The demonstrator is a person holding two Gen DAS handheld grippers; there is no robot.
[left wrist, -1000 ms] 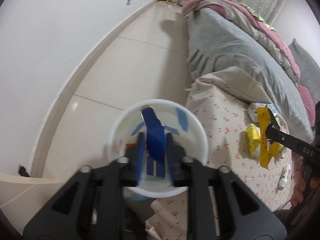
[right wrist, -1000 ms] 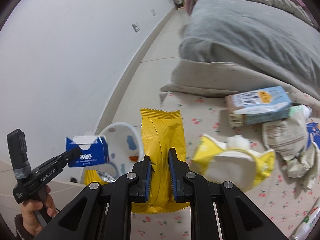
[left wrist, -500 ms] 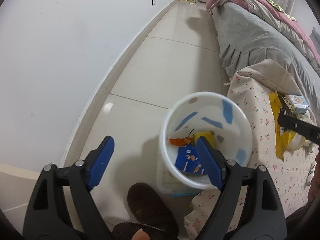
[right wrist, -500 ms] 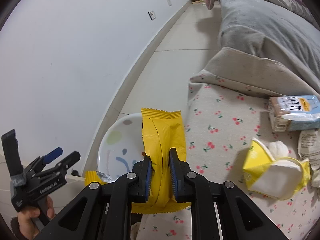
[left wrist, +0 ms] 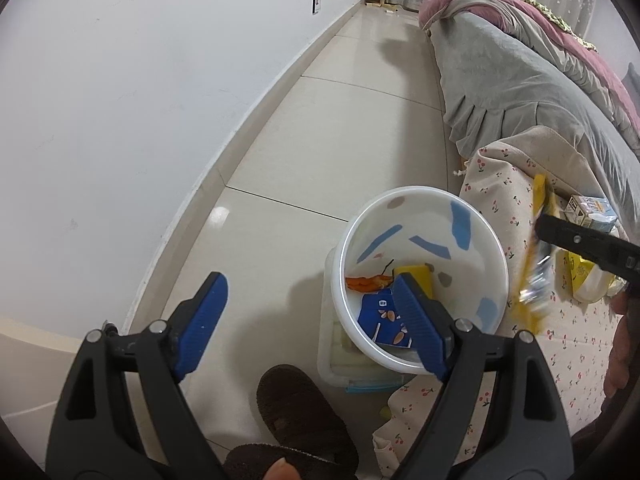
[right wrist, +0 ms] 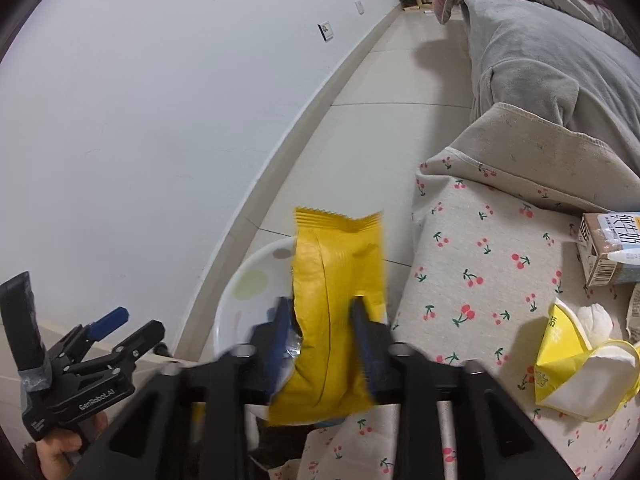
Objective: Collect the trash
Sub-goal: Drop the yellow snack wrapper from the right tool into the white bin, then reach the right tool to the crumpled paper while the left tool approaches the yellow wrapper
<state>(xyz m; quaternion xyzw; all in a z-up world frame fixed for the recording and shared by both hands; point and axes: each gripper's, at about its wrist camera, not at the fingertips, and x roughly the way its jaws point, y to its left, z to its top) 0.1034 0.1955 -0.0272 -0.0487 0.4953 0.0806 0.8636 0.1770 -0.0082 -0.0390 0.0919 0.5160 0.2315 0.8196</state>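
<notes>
A white trash bin (left wrist: pixel 424 200) stands on the floor beside the cherry-print surface; a blue carton (left wrist: pixel 380 320), an orange scrap and a yellow piece lie in it. My left gripper (left wrist: pixel 308 320) is open and empty above the bin's near left side; it also shows in the right wrist view (right wrist: pixel 120 326). My right gripper (right wrist: pixel 320 324) has its jaws spread, blurred by motion, with the yellow wrapper (right wrist: pixel 340 280) between them over the bin's rim (right wrist: pixel 240 276). I cannot tell whether the pads still touch it. The wrapper shows blurred in the left wrist view (left wrist: pixel 536 264).
On the cherry-print cloth (right wrist: pixel 480 248) lie a milk carton (right wrist: pixel 612 248) and a crumpled yellow-and-white wrapper (right wrist: pixel 580 364). A grey-covered bed (left wrist: pixel 520 92) lies behind. A white wall (left wrist: pixel 120 100) runs along the left. A brown slipper (left wrist: pixel 304 412) and a clear box under the bin sit on the floor.
My left gripper opened and dropped the blue carton into the bin, then drew back left. My right gripper carried the yellow wrapper over the bin and its jaws have just spread.
</notes>
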